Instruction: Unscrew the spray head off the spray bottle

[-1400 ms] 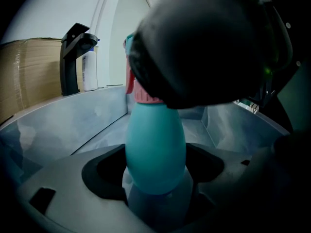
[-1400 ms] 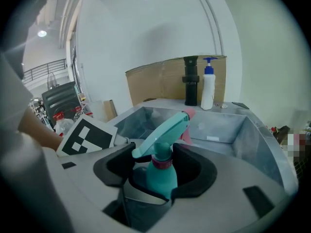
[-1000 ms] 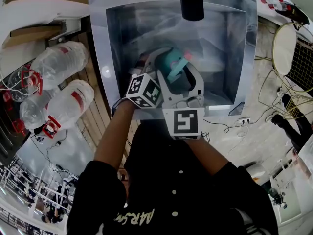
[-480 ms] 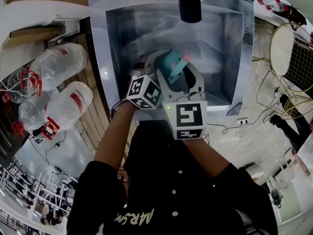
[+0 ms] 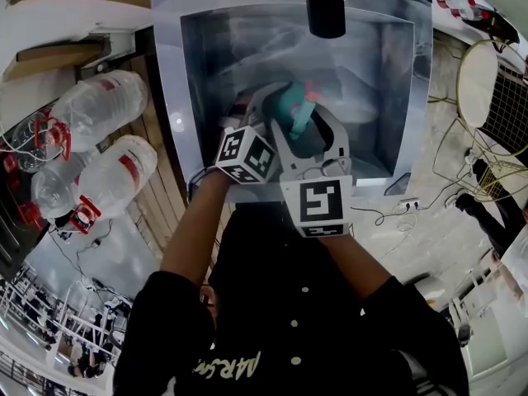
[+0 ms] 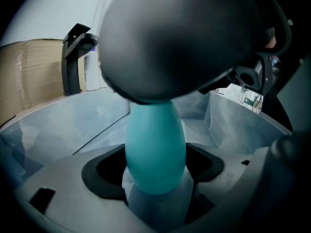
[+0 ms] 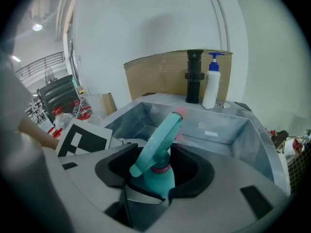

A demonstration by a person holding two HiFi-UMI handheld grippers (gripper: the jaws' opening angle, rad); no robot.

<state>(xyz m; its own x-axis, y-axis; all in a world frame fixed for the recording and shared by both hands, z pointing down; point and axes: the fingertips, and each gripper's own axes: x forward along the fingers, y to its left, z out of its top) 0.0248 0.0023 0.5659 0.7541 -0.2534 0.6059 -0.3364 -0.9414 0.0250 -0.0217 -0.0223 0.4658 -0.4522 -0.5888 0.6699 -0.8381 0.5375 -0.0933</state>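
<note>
A teal spray bottle (image 6: 155, 149) is held upright over the steel sink (image 5: 169, 73), and my left gripper (image 6: 156, 178) is shut on its body. The teal spray head (image 7: 160, 140) with its pink nozzle (image 7: 179, 112) rises from a magenta collar (image 7: 160, 169). My right gripper (image 7: 155, 178) surrounds the collar, its jaws closing, with small gaps showing beside the neck. In the head view the spray head (image 5: 294, 110) pokes up between the left gripper (image 5: 262, 114) and the right gripper (image 5: 312, 134), which stand side by side.
A black tap (image 5: 324, 7) overhangs the sink's far side. A white pump bottle (image 7: 211, 84) and a cardboard sheet (image 7: 160, 79) stand behind it. Large clear water bottles (image 5: 107, 97) lie on the floor to the left. Cables run along the floor at right.
The right gripper's cube tipped and came back, ending a little further right. The spray head's nozzle has swung from a slant towards the right to a more upright line.
</note>
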